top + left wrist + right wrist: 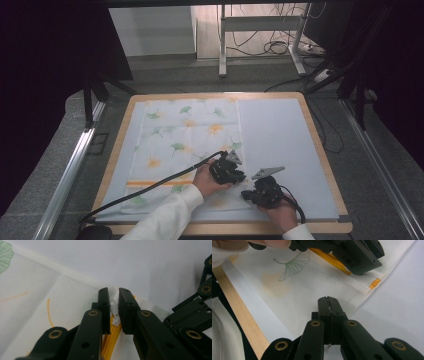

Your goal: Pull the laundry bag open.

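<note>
A white cloth printed with green and orange leaves lies flat on a pale mat. An orange zipper runs across its near part. My left gripper sits at the zipper's right end. In the left gripper view its jaws are shut on the white zipper pull, above the orange zipper teeth. My right gripper is just nearer, low on the cloth's right edge. In the right gripper view its jaws are pressed together, pinching the cloth near its corner.
The mat covers a wooden table with a light rim. The mat's right half is bare. Black frame rails stand at both sides, and cables lie on the floor beyond. The left gripper's cable trails across the cloth to the near left.
</note>
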The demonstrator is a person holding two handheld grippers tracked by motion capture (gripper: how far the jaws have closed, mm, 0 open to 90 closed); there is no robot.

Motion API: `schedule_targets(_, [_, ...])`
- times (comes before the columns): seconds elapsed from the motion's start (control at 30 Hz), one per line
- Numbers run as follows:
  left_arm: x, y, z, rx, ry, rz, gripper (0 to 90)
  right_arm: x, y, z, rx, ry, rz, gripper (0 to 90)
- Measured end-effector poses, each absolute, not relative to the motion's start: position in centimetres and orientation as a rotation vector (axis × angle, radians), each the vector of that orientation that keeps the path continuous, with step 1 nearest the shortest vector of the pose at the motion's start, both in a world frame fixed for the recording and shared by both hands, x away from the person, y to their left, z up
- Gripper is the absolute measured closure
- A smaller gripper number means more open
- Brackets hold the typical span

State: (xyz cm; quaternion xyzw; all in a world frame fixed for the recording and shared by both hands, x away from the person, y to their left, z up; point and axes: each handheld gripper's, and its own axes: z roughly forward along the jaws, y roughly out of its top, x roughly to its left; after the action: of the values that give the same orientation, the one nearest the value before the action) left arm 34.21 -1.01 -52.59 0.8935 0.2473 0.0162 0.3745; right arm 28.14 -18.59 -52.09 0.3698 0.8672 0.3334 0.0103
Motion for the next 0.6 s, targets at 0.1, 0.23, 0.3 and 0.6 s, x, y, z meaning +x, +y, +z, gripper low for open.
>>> schedule_targets(0.1, [33.97,-1.20,-52.43,2.301,0.628,0.058,83.4,28.16,-18.61,-52.08,1.153,2.708,1.040,89.6])
schedule_targets(0.23, [33.78,-1.20,-52.35,2.314,0.622,0.080,83.5,28.16,-18.66,-52.09,1.163,2.704,1.043,89.6])
schedule_targets(0.3, [33.78,-1.16,-52.34,2.314,0.622,0.078,83.5,28.17,-18.72,-52.07,1.165,2.705,1.044,89.6])
schedule_targets(0.6, [33.87,-1.10,-52.49,2.303,0.628,0.067,83.6,28.90,-19.16,-51.79,1.212,2.648,1.040,89.5])
